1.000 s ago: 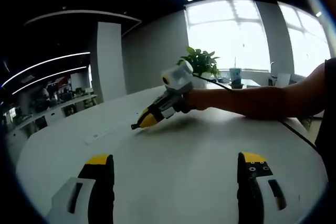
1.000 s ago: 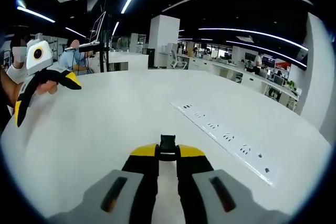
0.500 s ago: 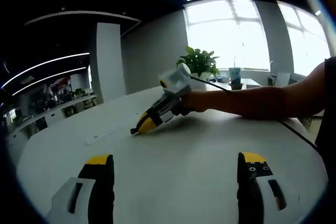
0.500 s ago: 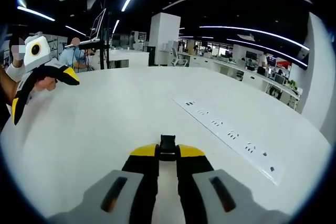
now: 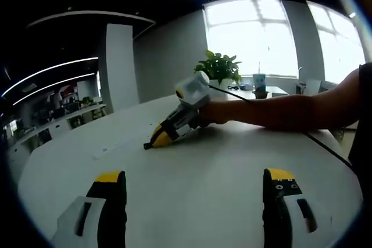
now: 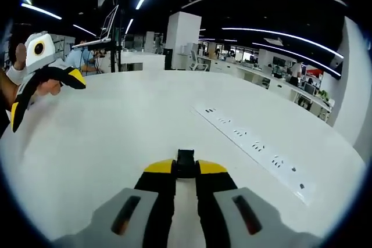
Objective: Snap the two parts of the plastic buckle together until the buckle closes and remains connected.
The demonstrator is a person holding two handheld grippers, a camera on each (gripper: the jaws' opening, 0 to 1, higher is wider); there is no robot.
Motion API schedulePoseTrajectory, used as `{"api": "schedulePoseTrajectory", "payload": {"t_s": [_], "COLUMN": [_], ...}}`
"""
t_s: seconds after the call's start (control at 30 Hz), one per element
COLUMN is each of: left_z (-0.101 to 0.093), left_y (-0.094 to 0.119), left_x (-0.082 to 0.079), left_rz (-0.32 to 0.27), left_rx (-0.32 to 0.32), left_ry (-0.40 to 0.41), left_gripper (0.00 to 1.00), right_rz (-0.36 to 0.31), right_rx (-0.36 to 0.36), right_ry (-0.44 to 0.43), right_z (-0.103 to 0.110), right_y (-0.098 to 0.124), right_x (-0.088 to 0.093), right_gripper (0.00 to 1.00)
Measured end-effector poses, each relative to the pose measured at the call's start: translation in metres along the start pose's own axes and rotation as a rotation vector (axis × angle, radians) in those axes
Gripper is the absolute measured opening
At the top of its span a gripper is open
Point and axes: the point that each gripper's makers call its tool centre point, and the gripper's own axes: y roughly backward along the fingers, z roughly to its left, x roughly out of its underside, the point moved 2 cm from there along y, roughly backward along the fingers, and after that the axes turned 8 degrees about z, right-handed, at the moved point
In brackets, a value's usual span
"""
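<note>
Between right hand-held gripper (image 6: pixel 185 169) jaws: black buckle piece (image 6: pixel 185 164), half-hidden | left hand-held gripper (image 5: pixel 195 187) wide open, empty

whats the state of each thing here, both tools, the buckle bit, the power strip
left tool: open, jaws wide apart, nothing between them, held above the table
right tool: shut on the buckle part, tips down at the table
buckle part: black, pinched between the right tool's jaws, not joined to anything
power strip: flat on the table, sockets unused
</note>
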Motion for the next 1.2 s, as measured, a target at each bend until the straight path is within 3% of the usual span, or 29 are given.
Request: {"api": "schedulePoseTrajectory", "payload": {"t_s": [0.03, 0.07, 0.1, 0.2, 0.3, 0.33, 0.8, 1.2], "left_z": [-0.001, -0.001, -0.001, -0.002, -0.001, -0.001, 0.0, 0.0], "left_y": [0.0, -0.001, -0.001, 0.0, 0.0, 0.0, 0.0, 0.001], "left_x": [0.0, 0.0, 0.0, -0.001, -0.001, -0.001, -0.001, -0.003], "left_rz": [0.002, 0.003, 0.004, 0.001, -0.001, -0.002, -0.001, -0.011], "left_rx": [0.002, 0.003, 0.005, 0.006, 0.004, 0.003, 0.002, 0.005], "left_ry": [0.0, -0.001, -0.003, -0.002, -0.001, 0.0, 0.004, 0.01], "left_gripper": [0.99, 0.99, 0.99, 0.99, 0.99, 0.99, 0.99, 0.99], "right_rz": [-0.031, -0.064, -0.059, -0.097, -0.118, -0.155, -0.12, -0.119], "right_rx": [-0.007, -0.025, -0.015, -0.013, 0.001, -0.001, 0.001, -0.002], "right_ry": [-0.019, -0.061, -0.048, -0.038, -0.037, -0.044, -0.049, -0.108], "right_z": [0.001, 0.003, 0.001, 0.003, 0.0, 0.0, 0.0, 0.003], "right_y": [0.001, 0.0, 0.001, 0.003, 0.002, 0.002, 0.002, 0.003], "right_x": [-0.004, -0.008, -0.008, -0.015, -0.017, -0.023, -0.019, -0.02], "right_gripper": [0.26, 0.46, 0.57, 0.67, 0.91, 1.0, 1.0, 1.0]}}
